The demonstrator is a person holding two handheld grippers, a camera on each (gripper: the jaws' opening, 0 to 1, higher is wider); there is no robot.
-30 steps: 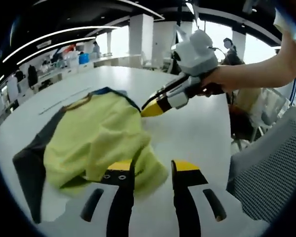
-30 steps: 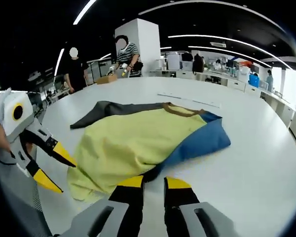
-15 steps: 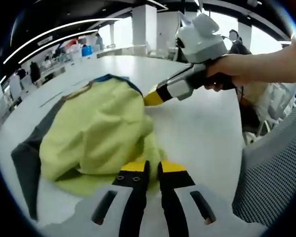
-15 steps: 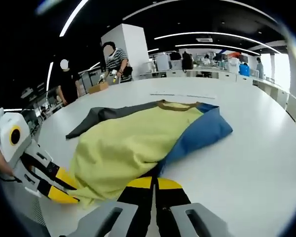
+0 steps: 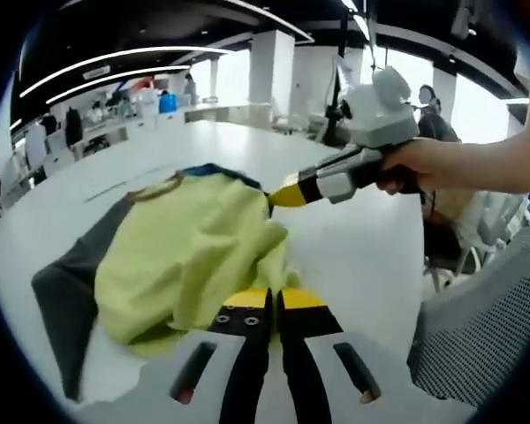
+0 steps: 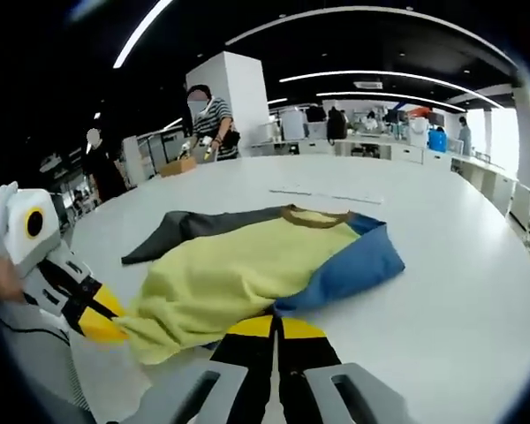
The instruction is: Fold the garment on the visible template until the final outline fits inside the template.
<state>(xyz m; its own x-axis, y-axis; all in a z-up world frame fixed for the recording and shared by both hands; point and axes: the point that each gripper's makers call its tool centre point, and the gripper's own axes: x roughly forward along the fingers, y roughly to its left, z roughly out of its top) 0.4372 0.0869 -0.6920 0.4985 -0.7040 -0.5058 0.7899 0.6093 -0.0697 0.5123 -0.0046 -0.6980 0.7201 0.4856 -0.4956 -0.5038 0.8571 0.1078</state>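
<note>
my left gripper (image 5: 267, 299) clamped shut on the shirt (image 5: 194, 252) hem since before | right gripper (image 6: 274, 328) pinching hem too | shirt stretched away toward table (image 6: 442, 291) center

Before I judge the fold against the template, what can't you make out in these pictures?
- Template outline: not discernible on the table in either view.
- Garment near hem: the left gripper covers it in the left gripper view.
- Cloth at the right gripper: hidden by its closed jaws, right gripper view.
</note>
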